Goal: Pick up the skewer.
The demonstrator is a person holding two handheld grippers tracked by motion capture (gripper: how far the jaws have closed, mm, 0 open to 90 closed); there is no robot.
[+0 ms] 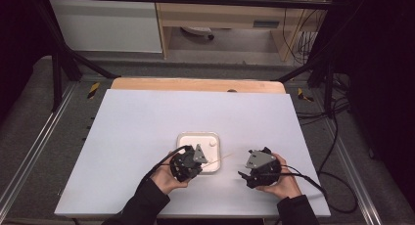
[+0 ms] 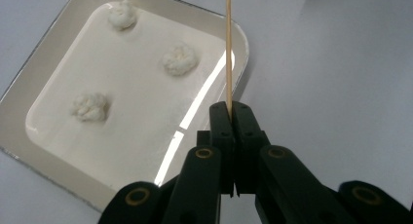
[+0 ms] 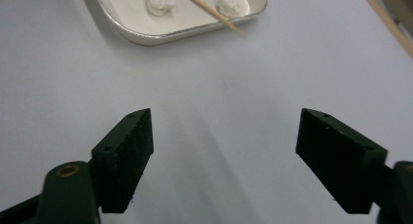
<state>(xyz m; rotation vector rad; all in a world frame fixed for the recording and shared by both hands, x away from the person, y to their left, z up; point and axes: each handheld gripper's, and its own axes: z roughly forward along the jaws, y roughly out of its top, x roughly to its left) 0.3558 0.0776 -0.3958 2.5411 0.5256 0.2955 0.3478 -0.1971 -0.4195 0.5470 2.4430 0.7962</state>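
A white square tray (image 1: 183, 138) (image 2: 19, 131) (image 3: 146, 38) sits near the front middle of the table and holds 3 small white lumps (image 2: 179, 59) (image 3: 159, 2). My left gripper (image 1: 195, 162) (image 2: 232, 107) hovers over the tray's near right corner, shut on a thin wooden skewer (image 1: 220, 159) (image 2: 228, 48) (image 3: 210, 10) that points out to the right past the tray rim. To the right of the tray, my right gripper (image 1: 242, 176) (image 3: 224, 136) stands open over bare table with nothing between its fingers.
The white table top (image 1: 147, 117) has a wooden strip (image 1: 195, 84) along its far edge. Black frame bars (image 1: 58, 63) and cables (image 1: 333, 151) run beside the table on both sides.
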